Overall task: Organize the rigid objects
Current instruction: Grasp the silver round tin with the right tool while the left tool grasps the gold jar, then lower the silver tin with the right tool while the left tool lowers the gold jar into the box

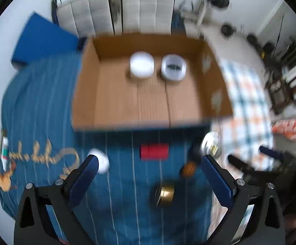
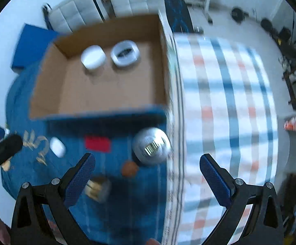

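Left wrist view, blurred. Left gripper (image 1: 149, 164) spread wide, nothing between its blue pads. Cardboard box (image 1: 86, 94) at 12 o'clock on the blue striped cloth (image 1: 45, 106); inside, near the far wall, a white closed jar (image 1: 141, 64) and just beside it, to its right, a white open-topped container (image 1: 173, 67). On the cloth in front of the box: red flat block (image 1: 154, 152) at centre, white oval object (image 1: 101, 160) at 9 o'clock touching the left pad in view, small brown round object (image 1: 188, 168) and gold tin (image 1: 165, 193) toward 5 o'clock. Silvery round object (image 1: 210, 145) at 3 o'clock. Right gripper (image 1: 248, 156) visible at 3 o'clock, held apart.

Right wrist view, blurred. Right gripper (image 2: 147, 166) wide apart, empty, above the silvery object (image 2: 151, 146). Plaid cloth (image 2: 225, 102) at 2 o'clock; box (image 2: 45, 94) at 11 o'clock.
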